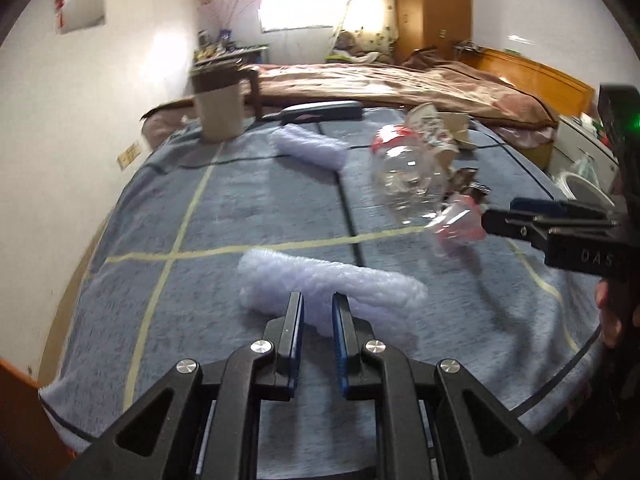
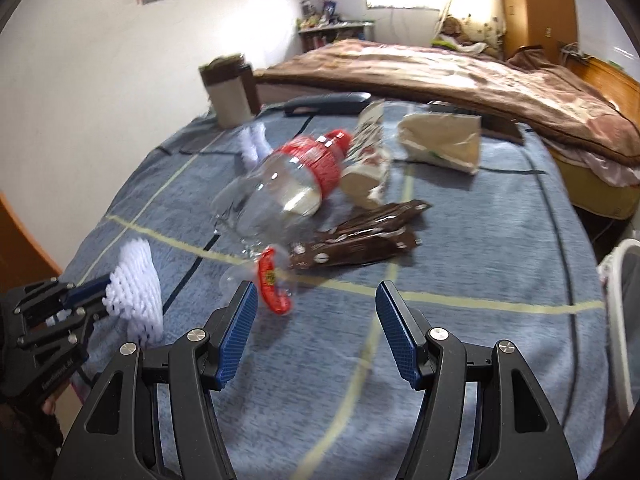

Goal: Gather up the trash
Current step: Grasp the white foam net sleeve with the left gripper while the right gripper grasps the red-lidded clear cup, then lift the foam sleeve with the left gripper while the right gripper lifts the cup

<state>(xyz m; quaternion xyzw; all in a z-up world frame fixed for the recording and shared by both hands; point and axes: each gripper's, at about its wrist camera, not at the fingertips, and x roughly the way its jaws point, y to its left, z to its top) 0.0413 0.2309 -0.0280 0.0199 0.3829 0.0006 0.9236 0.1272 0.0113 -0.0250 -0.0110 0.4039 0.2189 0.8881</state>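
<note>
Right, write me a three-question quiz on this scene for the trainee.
1. True or false: the right gripper is holding something.
2. What is the left gripper shut on? A the white foam net; B the clear bottle; C a spoon.
3. What colour is the label on the clear bottle?

Key: 1 false, its jaws stand open with nothing between them; 2 A; 3 red.
</note>
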